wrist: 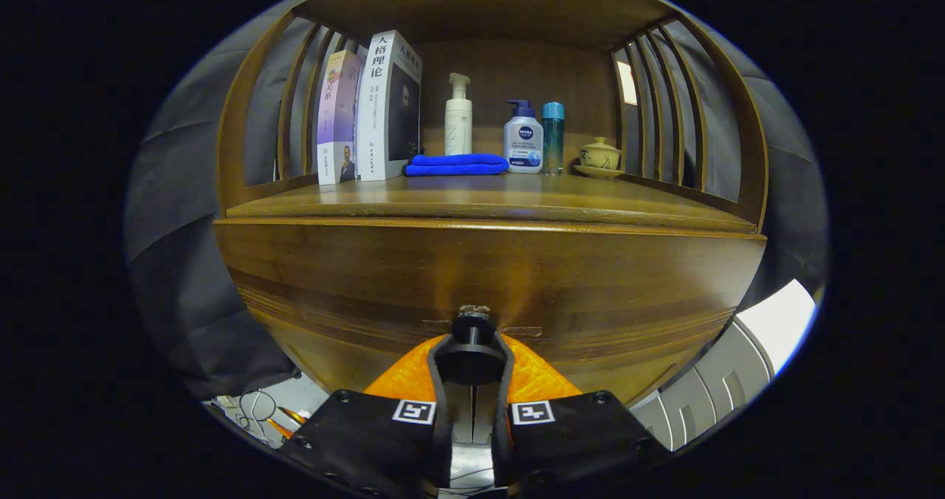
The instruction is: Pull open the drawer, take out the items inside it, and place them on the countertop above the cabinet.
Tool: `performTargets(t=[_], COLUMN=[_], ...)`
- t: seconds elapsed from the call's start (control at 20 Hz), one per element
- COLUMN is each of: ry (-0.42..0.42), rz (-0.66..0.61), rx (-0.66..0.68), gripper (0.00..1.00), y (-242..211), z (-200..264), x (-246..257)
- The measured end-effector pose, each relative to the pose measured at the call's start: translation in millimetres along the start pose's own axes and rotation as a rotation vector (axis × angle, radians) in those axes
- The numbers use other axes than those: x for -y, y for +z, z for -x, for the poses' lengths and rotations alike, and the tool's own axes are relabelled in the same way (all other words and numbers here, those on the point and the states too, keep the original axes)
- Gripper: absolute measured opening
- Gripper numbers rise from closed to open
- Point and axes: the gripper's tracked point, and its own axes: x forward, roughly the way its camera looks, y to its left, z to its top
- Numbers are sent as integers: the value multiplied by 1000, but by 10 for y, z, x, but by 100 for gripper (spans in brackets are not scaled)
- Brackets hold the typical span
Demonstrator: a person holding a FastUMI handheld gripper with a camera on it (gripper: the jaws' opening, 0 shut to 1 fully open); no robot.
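With fingers (473, 362) clamped on the knob (473, 327), drawer (487, 285) looks barely opened; items inside not yet moved to table (487, 200).

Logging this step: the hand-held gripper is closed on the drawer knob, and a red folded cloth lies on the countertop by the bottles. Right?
Not quite: the gripper view shows the folded cloth is blue, not red. The hand-held gripper is closed on the drawer knob, with the cloth on the countertop by the bottles.

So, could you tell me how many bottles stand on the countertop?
3: a white pump bottle behind the blue cloth, a blue-capped pump bottle beside the cloth, a teal bottle next to it.
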Motion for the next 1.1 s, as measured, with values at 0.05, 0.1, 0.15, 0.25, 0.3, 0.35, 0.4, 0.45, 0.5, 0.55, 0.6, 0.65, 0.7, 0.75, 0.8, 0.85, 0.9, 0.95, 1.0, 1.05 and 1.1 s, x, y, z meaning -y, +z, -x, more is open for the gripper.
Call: performTargets(t=[0.05,0.1,0.15,0.25,0.3,0.35,0.4,0.45,0.5,0.55,0.6,0.65,0.7,0.75,0.8,0.85,0.9,0.95,1.0,1.05,1.1], ry=[0,-1,-1,-1,-2,-3,-5,-6,-6,-7,-4,-2,-1,0,0,1,4,7,9,12,14], rz=[0,-4,-7,-9,-9,-9,-6,-6,-6,-8,-7,-4,0,4,9,14,18,21,24,25,23], rx=[-2,-4,-5,0,2,3,2,1,-3,-6,-7,-7,-7,-7,-6,-3,0,1,1,-1,-3], gripper=[23,23,23,23,23,23,23,23,23,24,23,23,23,23,23,23,23,23,23,23,23], y=[-6,-24,-32,-54,-72,-83,-100,-109,-134,-144,-163,-170,-192,-204,-225,-237,-255,-265,-286,-294,-310], z=[22,51,75,141,172,208,243,275,313,355,396,436,473,516,556,593,629,669,700,730,758], x=[-1,1,0,8,14,13,12,13,13,13,8,5,4,6,4,2,1,-1,-6,-4,-5])
